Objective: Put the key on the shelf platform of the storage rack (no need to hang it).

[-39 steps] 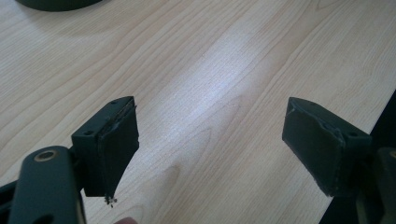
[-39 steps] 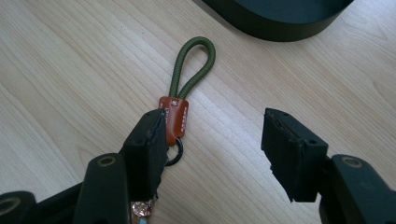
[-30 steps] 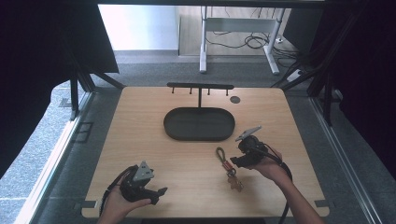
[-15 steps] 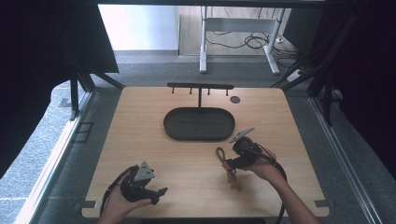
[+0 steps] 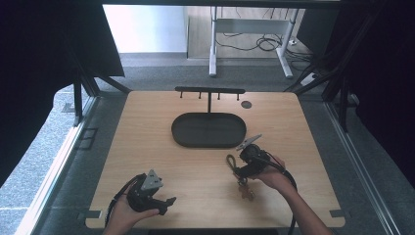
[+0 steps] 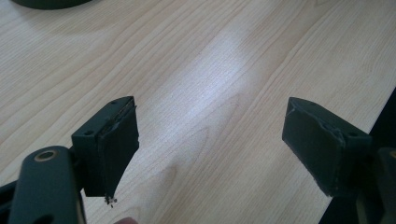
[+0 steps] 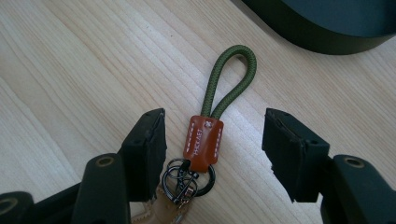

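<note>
While the right gripper (image 7: 212, 154) hangs low over the pale wooden table (image 5: 147, 147), its two black jaws stand apart on either side of a keychain (image 7: 205, 140) made of an olive-green cord loop, a brown stitched leather tab and dark metal rings; the pads are clear of the tab and do not press on it. The keychain lies flat on the wood, its cord loop pointing toward the dark oval tray (image 5: 209, 129), which sits near but apart from it. In the high view the keychain (image 5: 235, 169) lies at the right front part of the table, just in front of the tray. The left gripper (image 6: 210, 140) is held near the table's front left edge, well apart from the keychain, jaws wide apart over bare wood with nothing between them
</note>
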Available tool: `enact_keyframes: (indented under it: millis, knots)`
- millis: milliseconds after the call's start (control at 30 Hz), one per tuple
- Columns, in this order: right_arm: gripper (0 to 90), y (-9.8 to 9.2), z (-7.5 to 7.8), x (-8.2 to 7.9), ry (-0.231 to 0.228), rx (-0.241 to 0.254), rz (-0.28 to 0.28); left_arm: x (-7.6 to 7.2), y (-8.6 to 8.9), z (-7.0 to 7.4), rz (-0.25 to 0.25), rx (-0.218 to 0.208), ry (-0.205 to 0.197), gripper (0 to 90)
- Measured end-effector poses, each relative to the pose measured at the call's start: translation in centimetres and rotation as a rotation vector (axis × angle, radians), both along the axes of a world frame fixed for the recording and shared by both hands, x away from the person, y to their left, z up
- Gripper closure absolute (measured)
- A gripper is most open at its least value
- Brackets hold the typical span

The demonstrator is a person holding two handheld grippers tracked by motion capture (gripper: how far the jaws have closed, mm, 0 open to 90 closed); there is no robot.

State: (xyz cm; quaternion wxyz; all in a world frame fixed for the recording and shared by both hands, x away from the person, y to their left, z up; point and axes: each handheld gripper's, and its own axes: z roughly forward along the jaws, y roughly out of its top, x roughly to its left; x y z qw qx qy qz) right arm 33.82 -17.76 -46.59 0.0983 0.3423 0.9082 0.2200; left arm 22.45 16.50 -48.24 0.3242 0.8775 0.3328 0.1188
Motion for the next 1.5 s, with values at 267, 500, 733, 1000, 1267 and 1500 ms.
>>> enact_keyframes:
  millis: [267,500,733,1000,1267,1500]
  knots:
    - [40.4,0.5,-0.3,0.1,-0.004,-0.005,0.006,0.0,-0.2,-0.1,-0.002,0.009,0.0,19.1]
    - [40.5,1.3,-0.8,0.1,-0.001,-0.01,0.01,0.0,-0.2,-0.2,-0.003,0.014,0.0,19.1]
    - [40.5,1.9,-1.3,0.2,0.011,-0.023,0.013,0.0,-0.2,-0.2,-0.001,0.013,0.001,19.1]
    - [41.2,1.9,-2.1,0.3,0.025,-0.043,0.005,0.0,-0.2,-0.2,-0.003,0.013,0.0,19.1]
    - [44.1,1.8,-3.2,0.3,0.047,-0.067,-0.002,0.0,-0.2,-0.2,-0.003,0.013,0.001,19.1]
    - [48.6,1.6,-3.7,0.5,0.069,-0.078,-0.004,0.1,-0.2,-0.2,0.0,0.012,0.0,19.0]
